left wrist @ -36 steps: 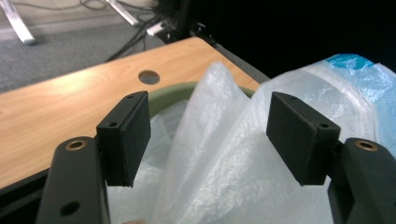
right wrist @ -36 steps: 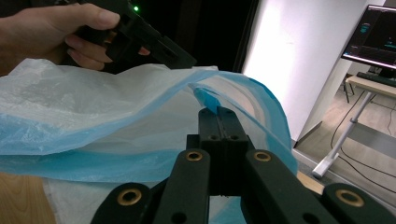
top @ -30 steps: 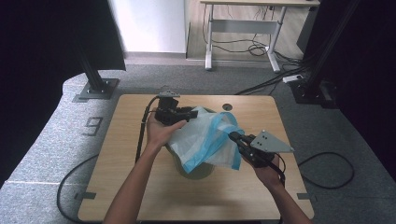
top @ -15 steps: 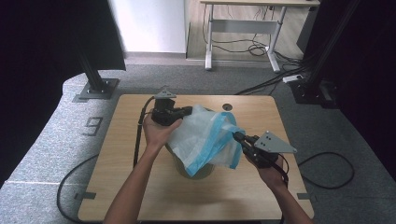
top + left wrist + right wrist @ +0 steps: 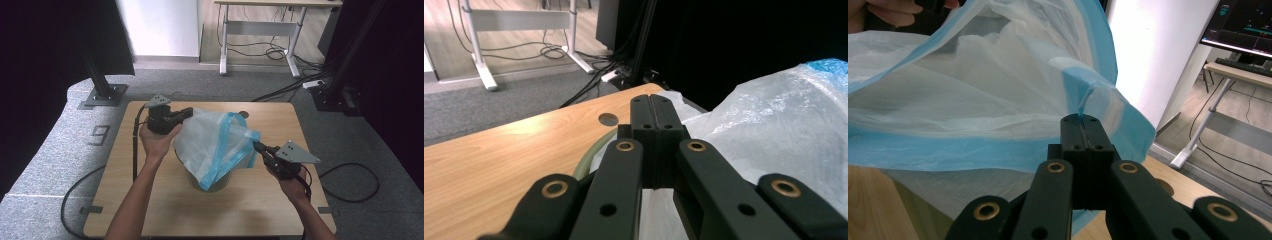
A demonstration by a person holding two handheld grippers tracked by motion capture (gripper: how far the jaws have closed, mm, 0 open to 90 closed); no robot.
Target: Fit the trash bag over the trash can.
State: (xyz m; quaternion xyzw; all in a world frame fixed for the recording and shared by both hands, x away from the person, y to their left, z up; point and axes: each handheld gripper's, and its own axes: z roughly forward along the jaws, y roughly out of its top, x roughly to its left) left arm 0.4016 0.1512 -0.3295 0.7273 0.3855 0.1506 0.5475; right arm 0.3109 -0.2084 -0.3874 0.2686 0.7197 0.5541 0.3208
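A: Where's the bag?
B: The blue-edged plastic bag drapes over the green bin, mid-table; right gripper clamps its blue rim; left gripper, just closed, pinches its edge.

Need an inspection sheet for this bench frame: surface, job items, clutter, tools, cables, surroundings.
Surface: light wooden table, round hole near the far edge.
Job's things: translucent white plastic bag with blue rim, spread over an olive-green round bin.
Clutter: nothing seen.
Grippers: left tool shut at the bag's left edge, whether it pinches the film cannot be told; right tool shut on the bag's blue rim.
Cables: black cable trails from the left tool off the table; another loops on the floor at right.
Surroundings: grey carpet, black stands, white-legged desk behind.
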